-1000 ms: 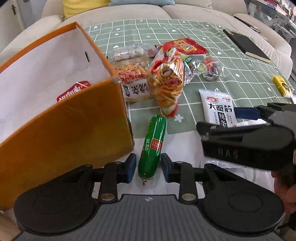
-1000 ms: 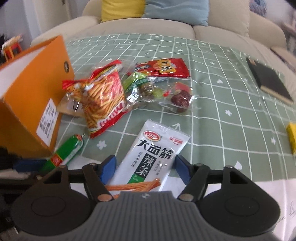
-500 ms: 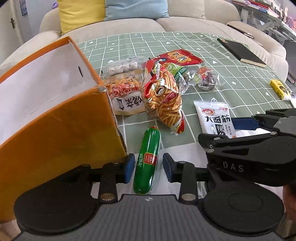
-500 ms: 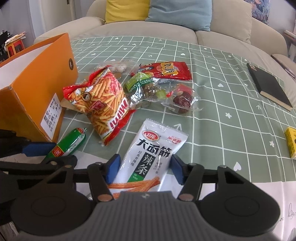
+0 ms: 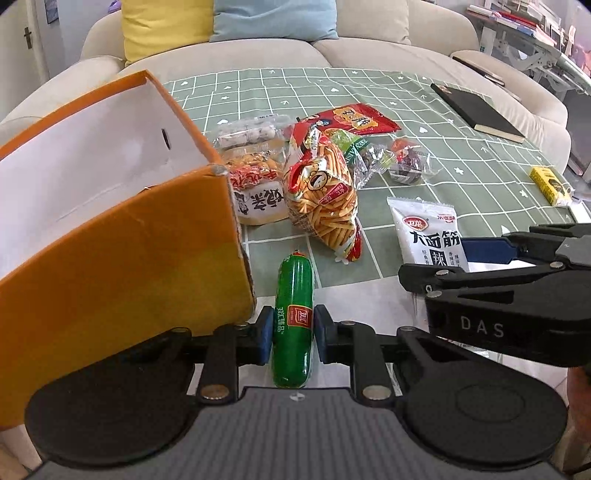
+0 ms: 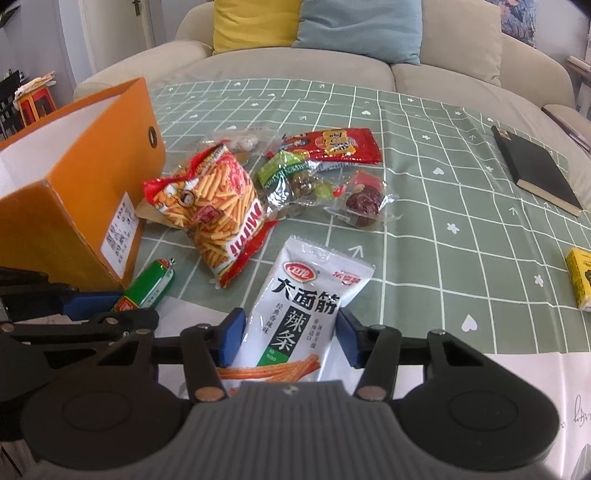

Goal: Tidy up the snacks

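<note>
My left gripper (image 5: 291, 334) is shut on a green sausage (image 5: 293, 317), its blue pads pressing both sides; the sausage also shows in the right wrist view (image 6: 149, 288). My right gripper (image 6: 290, 338) is shut on a white spicy-strip packet (image 6: 303, 306), which also shows in the left wrist view (image 5: 428, 230). An open orange box (image 5: 122, 236) with a white inside stands at the left, and in the right wrist view (image 6: 74, 184). A pile of snacks lies behind: a stick-snack bag (image 5: 325, 195), a bread pack (image 5: 255, 184), a red packet (image 5: 351, 118), dates (image 5: 408, 162).
A black notebook (image 5: 476, 110) lies at the far right of the green checked cloth (image 5: 461, 177). A yellow pack (image 5: 550, 184) sits near the right edge. A beige sofa with yellow and blue cushions (image 6: 314, 26) stands behind the table.
Both grippers have closed in: the left pads now press the green sausage, the right pads now press the white packet. Both views have drawn back and risen slightly.
</note>
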Available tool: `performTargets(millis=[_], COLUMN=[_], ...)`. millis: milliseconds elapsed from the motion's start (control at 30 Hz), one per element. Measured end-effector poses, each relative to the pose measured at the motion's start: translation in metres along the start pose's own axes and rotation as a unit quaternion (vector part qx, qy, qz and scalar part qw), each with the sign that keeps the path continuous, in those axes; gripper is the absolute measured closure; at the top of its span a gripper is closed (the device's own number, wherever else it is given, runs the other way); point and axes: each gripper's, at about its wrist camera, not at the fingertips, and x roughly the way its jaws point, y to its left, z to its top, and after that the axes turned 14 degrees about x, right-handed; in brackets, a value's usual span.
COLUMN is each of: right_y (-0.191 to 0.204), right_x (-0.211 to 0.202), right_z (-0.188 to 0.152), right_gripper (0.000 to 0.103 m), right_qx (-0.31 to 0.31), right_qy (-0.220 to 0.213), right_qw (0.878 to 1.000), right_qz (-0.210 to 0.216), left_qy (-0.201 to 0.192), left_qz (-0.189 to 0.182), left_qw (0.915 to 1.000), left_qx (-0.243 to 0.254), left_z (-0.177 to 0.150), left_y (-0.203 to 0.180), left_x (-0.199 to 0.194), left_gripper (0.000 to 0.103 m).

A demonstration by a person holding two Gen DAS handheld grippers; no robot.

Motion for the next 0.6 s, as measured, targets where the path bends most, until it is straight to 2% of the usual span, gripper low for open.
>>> performTargets(millis=[600], right_y=[-0.015], right_x=[-0.052], right_z=[0.005], right_gripper=[0.053], right_qx=[0.061], right_qy=[-0.033], right_qw=[0.996], right_qz=[0.047], left_qy=[-0.067], left_qz=[-0.024], left_qw=[0.9966], left_qx=[-0.04], left_z=[0.011], left_y=[0.01], left_x=[-0.057], left_gripper=[0.078])
